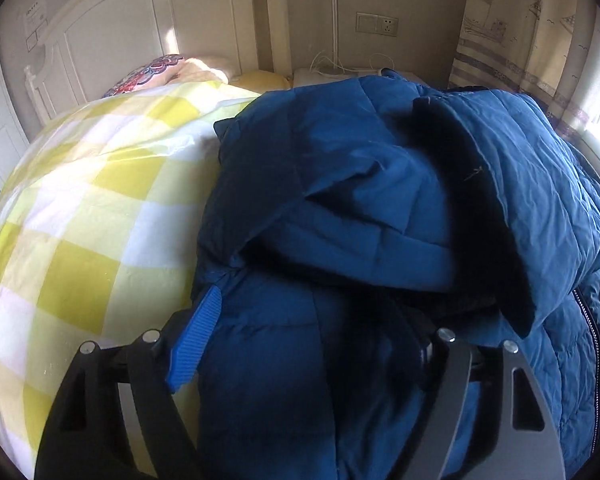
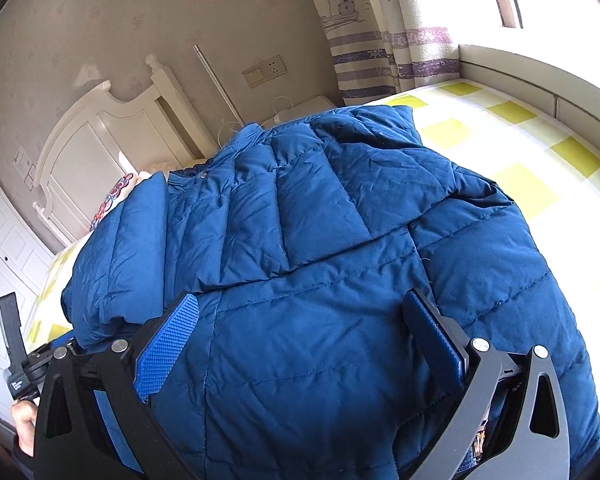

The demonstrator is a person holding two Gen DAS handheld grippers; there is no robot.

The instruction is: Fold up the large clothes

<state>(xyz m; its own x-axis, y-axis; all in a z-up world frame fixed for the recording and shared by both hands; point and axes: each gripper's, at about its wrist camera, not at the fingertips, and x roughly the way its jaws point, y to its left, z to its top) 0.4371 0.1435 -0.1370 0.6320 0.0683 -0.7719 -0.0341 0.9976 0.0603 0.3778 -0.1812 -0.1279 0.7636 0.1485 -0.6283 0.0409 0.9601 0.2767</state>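
Both hand-held grippers (image 1: 300, 344) (image 2: 308, 340) spread wide, blue jacket (image 2: 320, 220) bunched between fingers.

Your left gripper (image 1: 300, 344): jaws spread wide, blue pad (image 1: 196, 340) showing on one side, other finger mostly buried. Your right gripper (image 2: 312, 344): jaws wide apart too, both pads (image 2: 168, 348) in view. Your hand (image 2: 24, 424) shows outside the jaws, low in the right wrist view.
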